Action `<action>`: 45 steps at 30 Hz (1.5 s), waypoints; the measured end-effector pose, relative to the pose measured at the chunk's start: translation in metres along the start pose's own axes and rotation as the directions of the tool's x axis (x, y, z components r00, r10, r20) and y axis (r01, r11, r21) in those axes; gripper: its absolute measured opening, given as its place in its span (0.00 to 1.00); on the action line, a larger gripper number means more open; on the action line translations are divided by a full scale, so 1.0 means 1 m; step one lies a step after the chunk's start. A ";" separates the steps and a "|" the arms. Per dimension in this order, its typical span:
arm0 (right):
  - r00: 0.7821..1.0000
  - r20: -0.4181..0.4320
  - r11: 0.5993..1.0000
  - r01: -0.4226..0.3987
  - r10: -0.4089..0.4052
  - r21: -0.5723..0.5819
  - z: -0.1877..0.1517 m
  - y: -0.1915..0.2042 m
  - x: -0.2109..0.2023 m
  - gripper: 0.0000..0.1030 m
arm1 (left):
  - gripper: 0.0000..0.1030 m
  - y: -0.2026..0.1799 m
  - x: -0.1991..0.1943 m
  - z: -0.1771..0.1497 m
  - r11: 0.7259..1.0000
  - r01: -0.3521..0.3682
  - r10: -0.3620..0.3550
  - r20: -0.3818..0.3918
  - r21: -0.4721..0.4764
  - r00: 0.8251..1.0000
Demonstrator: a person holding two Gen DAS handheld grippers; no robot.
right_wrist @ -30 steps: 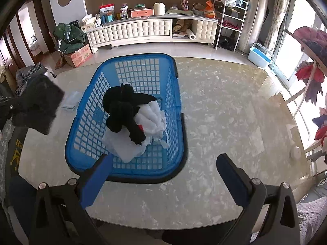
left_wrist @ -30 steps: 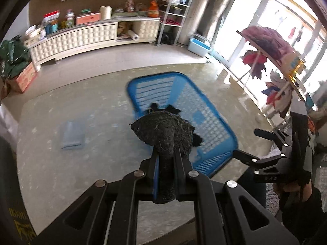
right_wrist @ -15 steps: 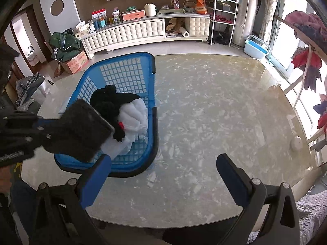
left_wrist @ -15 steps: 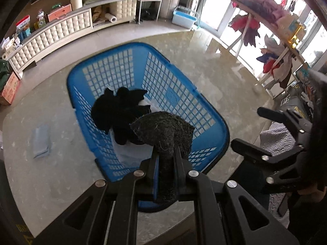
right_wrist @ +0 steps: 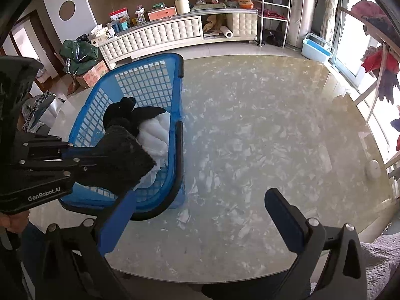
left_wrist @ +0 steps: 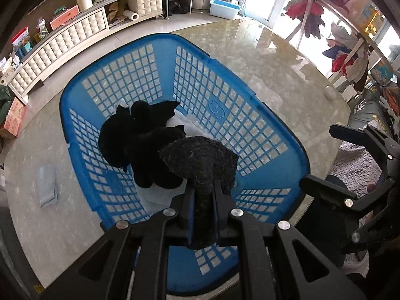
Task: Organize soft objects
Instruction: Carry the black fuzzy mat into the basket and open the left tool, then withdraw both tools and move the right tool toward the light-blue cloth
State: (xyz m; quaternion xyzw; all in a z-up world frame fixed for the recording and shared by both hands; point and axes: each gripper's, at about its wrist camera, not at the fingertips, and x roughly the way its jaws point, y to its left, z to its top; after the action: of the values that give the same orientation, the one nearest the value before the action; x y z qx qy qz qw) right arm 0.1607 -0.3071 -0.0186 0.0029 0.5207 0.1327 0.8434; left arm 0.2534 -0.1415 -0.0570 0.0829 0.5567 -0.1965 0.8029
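Note:
My left gripper (left_wrist: 203,195) is shut on a dark grey fuzzy cloth (left_wrist: 200,161) and holds it above the near end of a blue plastic basket (left_wrist: 225,105). The cloth also shows in the right wrist view (right_wrist: 120,155), over the basket (right_wrist: 150,80). In the basket lie a black soft item (left_wrist: 140,137) and a white cloth (right_wrist: 155,132). My right gripper (right_wrist: 200,215) is open and empty over the marble table (right_wrist: 262,125), to the right of the basket. It shows in the left wrist view (left_wrist: 350,175) too.
A folded light blue cloth (left_wrist: 47,185) lies on the table left of the basket. A small white round object (right_wrist: 373,170) sits near the table's right edge. A white cabinet (right_wrist: 175,32) stands beyond the table, and a clothes rack (left_wrist: 345,25) stands at the right.
My left gripper has carried the grey cloth from beside the basket to above its near end. The right gripper has shifted right, away from the basket, and stays open.

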 end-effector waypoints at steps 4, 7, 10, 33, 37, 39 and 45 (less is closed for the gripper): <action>1.000 -0.005 1.000 -0.015 0.015 0.013 0.001 -0.003 0.002 1.00 | 0.12 -0.001 0.005 0.001 1.000 -0.004 0.004 -0.009 0.007 1.000; 1.000 -0.002 1.000 -0.016 0.016 0.018 0.002 -0.004 0.001 1.00 | 0.15 -0.003 0.008 0.000 1.000 -0.011 0.012 -0.025 0.015 1.000; 1.000 0.004 0.999 -0.025 0.025 0.023 0.002 -0.004 0.000 1.00 | 0.20 -0.005 0.009 -0.002 0.999 -0.033 0.034 -0.024 0.032 0.999; 0.998 0.050 0.999 -0.033 0.032 0.018 -0.005 0.016 -0.019 1.00 | 0.82 -0.013 -0.056 -0.014 0.957 -0.279 0.266 0.144 0.079 0.953; 0.998 0.057 0.999 -0.037 0.036 0.013 -0.006 0.023 -0.023 1.00 | 0.82 -0.004 -0.070 -0.024 0.963 -0.267 0.259 0.152 0.029 0.954; 0.997 0.063 0.999 -0.042 0.042 0.007 -0.006 0.027 -0.025 1.00 | 0.82 0.002 -0.079 -0.032 0.966 -0.259 0.255 0.162 0.001 0.953; 0.996 0.074 0.998 -0.048 0.050 -0.027 -0.006 0.048 -0.030 1.00 | 0.89 0.013 -0.092 -0.057 0.967 -0.250 0.253 0.189 -0.036 0.949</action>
State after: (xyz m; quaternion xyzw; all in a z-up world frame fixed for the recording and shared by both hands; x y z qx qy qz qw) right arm 0.1318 -0.2684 0.0119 0.0101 0.4871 0.1598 0.8586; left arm 0.1817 -0.0888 0.0061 0.1290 0.4627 -0.0964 0.8718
